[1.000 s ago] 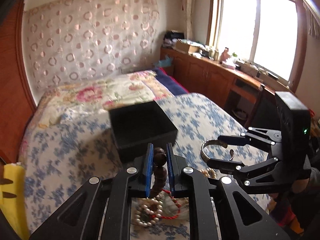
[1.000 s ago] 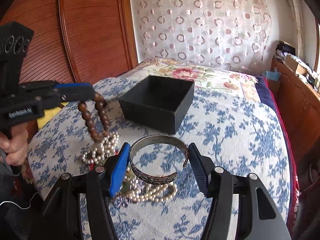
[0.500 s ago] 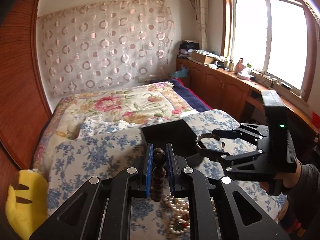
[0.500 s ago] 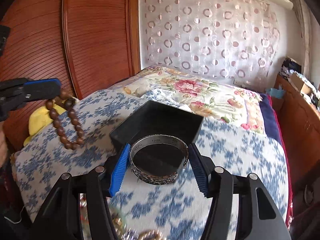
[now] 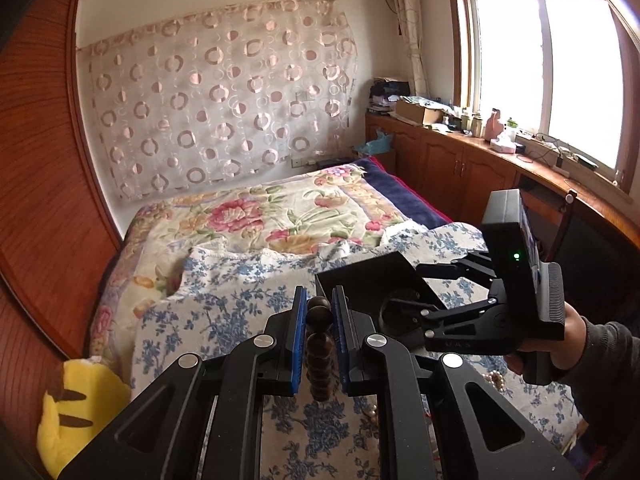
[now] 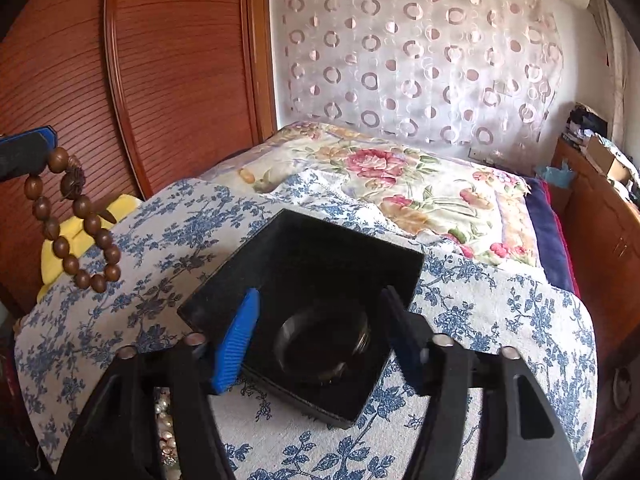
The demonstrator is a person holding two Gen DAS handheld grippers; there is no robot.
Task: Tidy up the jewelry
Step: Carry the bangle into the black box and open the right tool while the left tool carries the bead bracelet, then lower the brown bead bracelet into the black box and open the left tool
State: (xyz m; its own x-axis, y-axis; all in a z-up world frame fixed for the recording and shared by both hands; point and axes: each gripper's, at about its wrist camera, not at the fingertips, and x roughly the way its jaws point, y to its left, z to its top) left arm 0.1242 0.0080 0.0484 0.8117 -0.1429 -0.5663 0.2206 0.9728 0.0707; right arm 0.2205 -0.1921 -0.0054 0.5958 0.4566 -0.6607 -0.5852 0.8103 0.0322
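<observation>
A black open box (image 6: pixel 320 264) sits on the blue-flowered cloth on the bed. A silver bangle (image 6: pixel 324 340) lies inside the box, free of the jaws. My right gripper (image 6: pixel 320 336) is open over the box, its fingers apart on either side of the bangle; it also shows in the left wrist view (image 5: pixel 404 304). My left gripper (image 5: pixel 319 312) is shut on a brown wooden bead bracelet (image 5: pixel 319 344), held in the air left of the box. The bracelet hangs as a loop in the right wrist view (image 6: pixel 72 220).
Pearl strands (image 6: pixel 166 432) and other jewelry lie on the cloth near the front edge (image 5: pixel 496 380). A yellow plush toy (image 5: pixel 76 408) sits at the bed's left side. A wooden wardrobe stands left, cabinets and a window right.
My right gripper carried the bangle over the black box, opened and let it drop inside. My left gripper lifted the bead bracelet up off the cloth.
</observation>
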